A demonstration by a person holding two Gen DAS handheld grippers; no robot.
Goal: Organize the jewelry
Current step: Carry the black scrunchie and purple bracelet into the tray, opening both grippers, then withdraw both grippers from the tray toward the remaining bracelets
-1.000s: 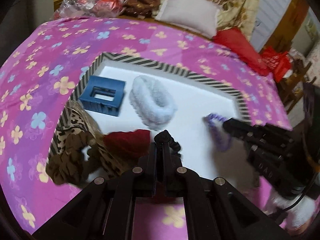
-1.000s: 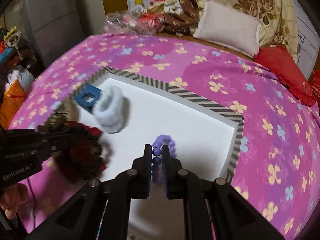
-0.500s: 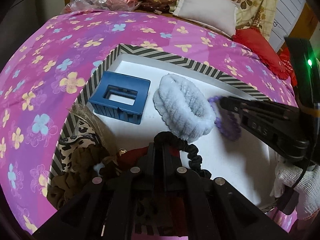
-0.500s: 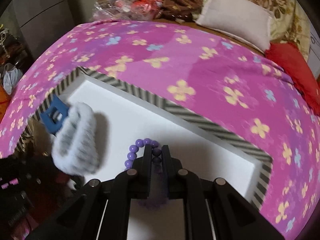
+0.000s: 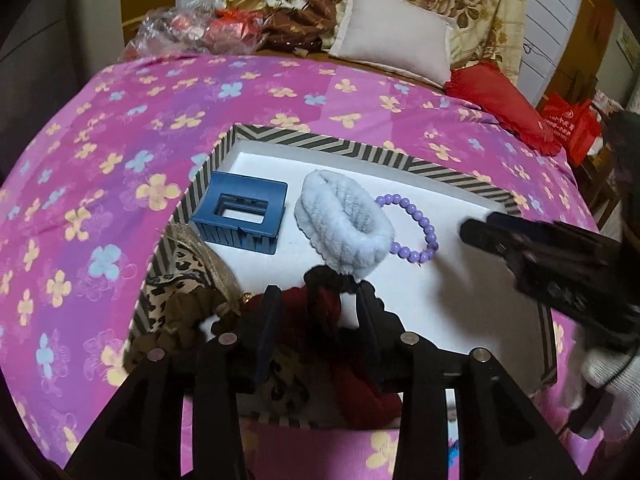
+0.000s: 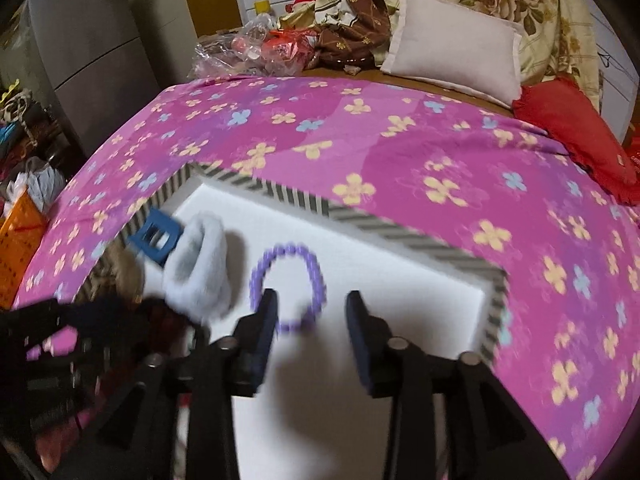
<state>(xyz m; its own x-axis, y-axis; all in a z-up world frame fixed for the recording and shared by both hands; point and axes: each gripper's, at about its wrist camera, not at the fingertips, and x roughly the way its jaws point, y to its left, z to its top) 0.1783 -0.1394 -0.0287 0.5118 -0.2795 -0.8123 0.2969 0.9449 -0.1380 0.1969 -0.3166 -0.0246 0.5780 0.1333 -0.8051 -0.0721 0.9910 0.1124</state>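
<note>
Your left gripper (image 5: 318, 300) has just been opening; its jaws stand apart over the black scrunchie (image 5: 326, 278) and dark red scrunchie (image 5: 360, 384), pads clear of both. Your right gripper (image 6: 310, 308) has just been opening too, holding nothing, with the purple bead bracelet (image 6: 288, 280) lying loose on the tray floor at its 12 o'clock. Crowding the striped tray (image 5: 332, 146): the fluffy grey scrunchie (image 5: 346, 224) touches the bracelet at its 9 o'clock, a blue claw clip (image 5: 242, 212) sits further that way, and a leopard-print scrunchie (image 5: 180, 300) fills the near corner. The tray rests on a pink flowered bedspread (image 6: 420, 152), a white pillow (image 6: 452, 60) beyond. The right view is motion-blurred; your gloved hand (image 5: 612, 396) is cut off at the edge.
</note>
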